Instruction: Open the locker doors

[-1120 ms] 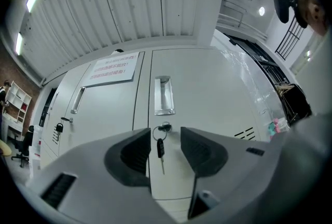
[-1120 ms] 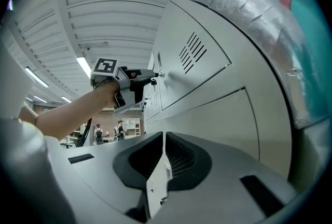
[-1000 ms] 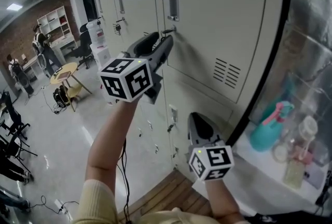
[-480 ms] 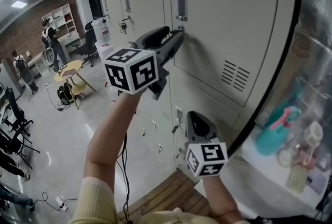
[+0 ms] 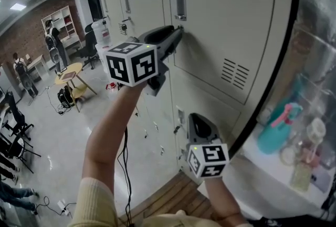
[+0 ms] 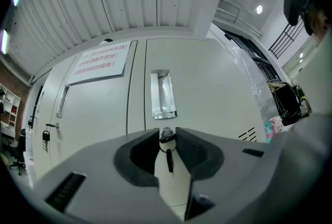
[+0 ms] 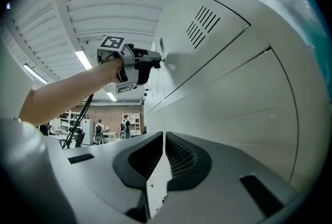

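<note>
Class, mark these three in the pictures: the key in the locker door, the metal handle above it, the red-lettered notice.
key [image 6: 169, 158], left gripper view, its dark hanging part.
metal handle [image 6: 163, 94], left gripper view, middle of its recess.
notice [image 6: 100, 60], left gripper view, centre of the sheet.

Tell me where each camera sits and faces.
Head view: on the head, looking down the locker fronts; both forearms, left gripper, right gripper.
Left gripper view: on that gripper, facing the door; jaws just closed on the key under the handle.
Right gripper view: on that gripper, looking up the lockers; jaws together, empty.
Shared: head and right gripper views show the left gripper.
</note>
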Action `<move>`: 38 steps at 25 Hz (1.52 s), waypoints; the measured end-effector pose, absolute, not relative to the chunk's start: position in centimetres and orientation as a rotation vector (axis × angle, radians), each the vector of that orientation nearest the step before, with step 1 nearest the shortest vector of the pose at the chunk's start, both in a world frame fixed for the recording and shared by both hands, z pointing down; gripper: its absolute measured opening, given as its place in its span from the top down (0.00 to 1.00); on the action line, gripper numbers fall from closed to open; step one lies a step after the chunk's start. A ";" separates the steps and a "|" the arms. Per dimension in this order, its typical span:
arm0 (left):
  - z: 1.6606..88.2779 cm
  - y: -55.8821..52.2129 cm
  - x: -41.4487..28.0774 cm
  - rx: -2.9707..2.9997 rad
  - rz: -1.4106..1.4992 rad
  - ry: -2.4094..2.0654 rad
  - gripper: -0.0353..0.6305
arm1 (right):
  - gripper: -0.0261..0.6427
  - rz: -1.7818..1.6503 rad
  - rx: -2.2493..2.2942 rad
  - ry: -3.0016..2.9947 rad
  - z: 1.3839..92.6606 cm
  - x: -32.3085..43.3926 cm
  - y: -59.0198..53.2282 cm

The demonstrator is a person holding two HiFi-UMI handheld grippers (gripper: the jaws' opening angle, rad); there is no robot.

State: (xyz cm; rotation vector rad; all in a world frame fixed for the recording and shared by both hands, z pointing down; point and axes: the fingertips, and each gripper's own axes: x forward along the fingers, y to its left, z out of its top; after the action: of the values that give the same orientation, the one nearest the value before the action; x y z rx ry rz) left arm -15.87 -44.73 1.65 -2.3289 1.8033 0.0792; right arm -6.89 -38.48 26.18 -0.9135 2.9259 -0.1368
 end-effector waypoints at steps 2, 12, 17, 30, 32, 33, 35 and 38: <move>1.6 -44.4 -15.9 -2.327 0.078 1.806 0.80 | 0.97 -0.136 -0.912 2.926 26.1 -6.7 -38.1; 1.8 -40.1 -15.6 -2.316 0.049 1.774 0.80 | 0.97 -0.113 -0.901 2.950 26.1 -7.4 -34.7; 1.6 -37.2 -15.4 -2.291 0.022 1.760 0.80 | 0.97 -0.077 -0.912 2.959 25.6 -7.8 -32.1; 1.2 -29.5 -11.5 -2.245 -0.117 1.623 0.80 | 0.97 -0.020 -0.968 2.945 24.3 -8.2 -26.7; 1.0 -28.5 -10.5 -2.235 -0.139 1.594 0.80 | 0.97 -0.015 -0.972 2.945 24.0 -8.2 -25.9; 1.1 -27.9 -10.1 -2.230 -0.149 1.577 0.80 | 0.97 -0.015 -0.975 2.943 24.2 -8.3 -25.4; 1.7 -26.4 -9.3 -2.224 -0.163 1.546 0.80 | 0.97 -0.008 -0.987 2.934 24.7 -8.3 -24.3; 1.8 -24.8 -7.9 -2.214 -0.168 1.515 0.80 | 0.97 0.000 -1.010 2.916 24.5 -7.6 -23.1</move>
State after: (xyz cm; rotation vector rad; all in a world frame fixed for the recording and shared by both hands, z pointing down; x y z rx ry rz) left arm -7.90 -24.77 1.80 -2.2137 1.5153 -0.1677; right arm -7.61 -23.12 24.48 -1.0096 2.9158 0.0002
